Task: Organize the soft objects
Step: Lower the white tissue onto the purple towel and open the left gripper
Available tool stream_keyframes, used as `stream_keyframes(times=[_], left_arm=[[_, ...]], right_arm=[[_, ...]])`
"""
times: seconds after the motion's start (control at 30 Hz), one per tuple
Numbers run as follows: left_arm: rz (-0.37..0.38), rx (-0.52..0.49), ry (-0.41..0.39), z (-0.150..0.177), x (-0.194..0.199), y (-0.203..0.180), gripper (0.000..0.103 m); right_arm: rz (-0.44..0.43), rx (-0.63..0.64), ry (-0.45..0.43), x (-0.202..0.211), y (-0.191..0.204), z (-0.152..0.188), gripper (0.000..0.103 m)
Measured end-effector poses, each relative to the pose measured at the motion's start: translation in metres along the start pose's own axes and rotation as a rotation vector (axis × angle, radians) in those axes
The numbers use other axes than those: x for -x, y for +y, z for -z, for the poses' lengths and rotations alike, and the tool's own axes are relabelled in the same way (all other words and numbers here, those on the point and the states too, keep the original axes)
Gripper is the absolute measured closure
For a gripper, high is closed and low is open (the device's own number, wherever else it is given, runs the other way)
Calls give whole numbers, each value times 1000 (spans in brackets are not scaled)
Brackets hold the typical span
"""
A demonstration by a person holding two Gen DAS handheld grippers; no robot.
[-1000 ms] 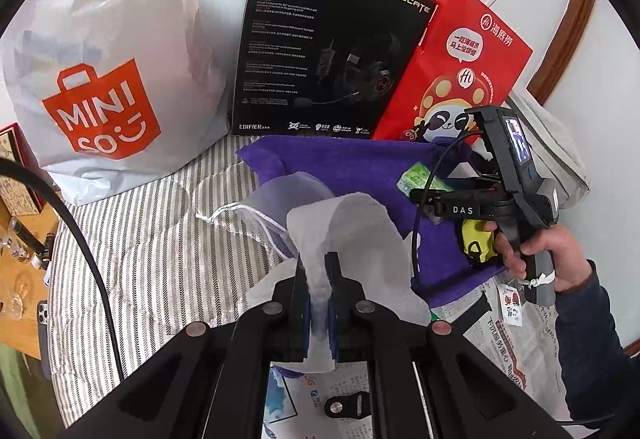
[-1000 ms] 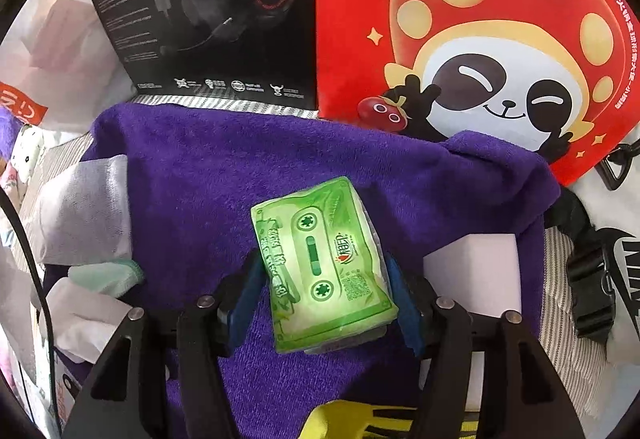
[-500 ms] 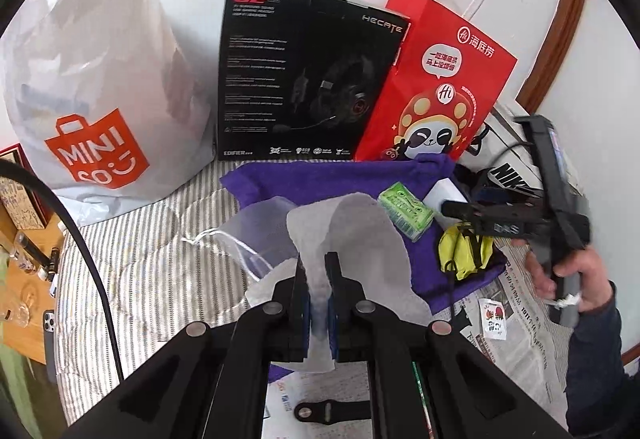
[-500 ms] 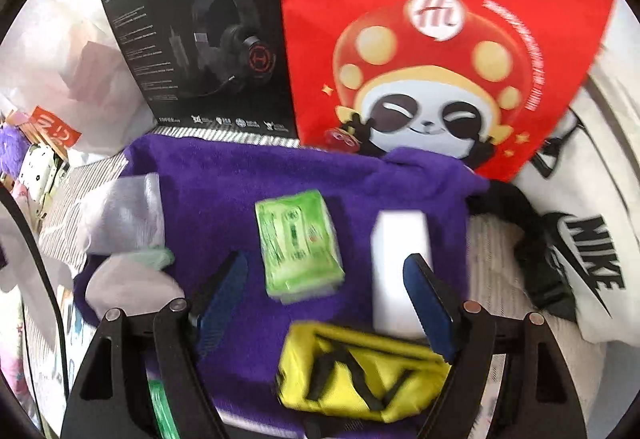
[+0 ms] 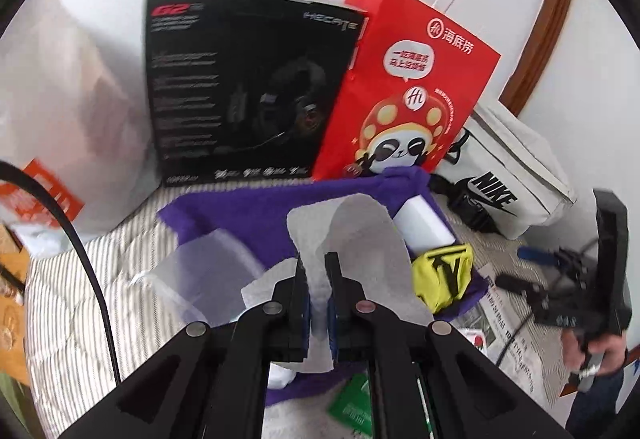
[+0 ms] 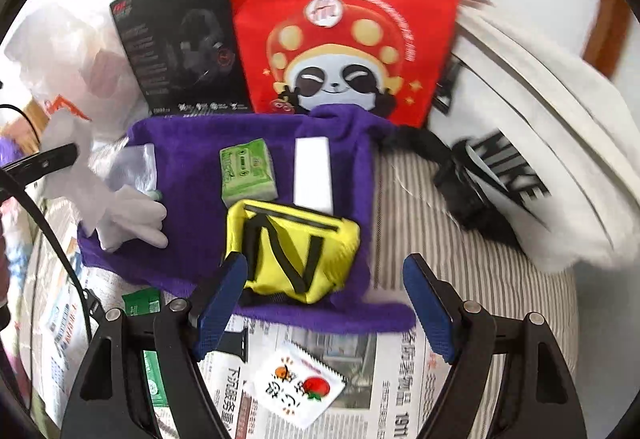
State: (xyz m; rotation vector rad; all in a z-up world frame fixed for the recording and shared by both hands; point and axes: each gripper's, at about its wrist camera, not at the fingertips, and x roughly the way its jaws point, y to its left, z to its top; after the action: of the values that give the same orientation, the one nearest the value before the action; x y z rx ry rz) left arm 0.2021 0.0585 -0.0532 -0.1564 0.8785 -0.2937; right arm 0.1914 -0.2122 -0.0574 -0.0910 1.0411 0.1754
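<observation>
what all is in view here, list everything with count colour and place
towel: 1, purple, spread on striped bedding
tissue pack: 1, green, on towel
white block: 1, on towel, right of pack
pouch: 1, yellow, towel's near edge
glove: 1, white, towel's left
paper bag: 1, red, at wall
headset box: 1, black, left of bag
nike bag: 1, white, right
newspaper: in front
sachet: 1, on newspaper
left claw: shut on white cloth
right claw: open, empty

Towel point(image 6: 192, 175): purple. Pouch point(image 6: 292, 251): yellow, black straps. Tissue pack point(image 6: 246, 173): green. Paper bag point(image 6: 344, 23): red, panda print. Bedding point(image 6: 432, 235): grey-white stripes. Headset box point(image 5: 248, 87): black. Claw pads point(image 6: 220, 303): blue.
</observation>
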Motion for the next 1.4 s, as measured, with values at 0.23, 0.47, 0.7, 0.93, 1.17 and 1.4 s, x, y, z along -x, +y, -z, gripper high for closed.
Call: stream_keyframes(times=[0.23, 0.47, 0.7, 0.93, 1.17, 1.4], left_arm=[[27, -25, -2, -22, -30, -14, 96], [4, -39, 86, -22, -89, -18, 96], [-54, -52, 180, -6, -126, -11, 96], [-72, -66, 221, 0, -138, -11, 96], [-79, -87, 245, 3, -143, -17, 73], [-115, -134, 256, 5, -140, -32, 53]], right_arm=[[-27, -64, 2, 1, -15, 18, 23], [-31, -66, 31, -6, -22, 31, 23], [-72, -91, 40, -9, -29, 35, 23], [-100, -119, 62, -11, -33, 45, 23], [-115, -159, 69, -5, -42, 57, 23], [-127, -138, 53, 13, -39, 65, 23]])
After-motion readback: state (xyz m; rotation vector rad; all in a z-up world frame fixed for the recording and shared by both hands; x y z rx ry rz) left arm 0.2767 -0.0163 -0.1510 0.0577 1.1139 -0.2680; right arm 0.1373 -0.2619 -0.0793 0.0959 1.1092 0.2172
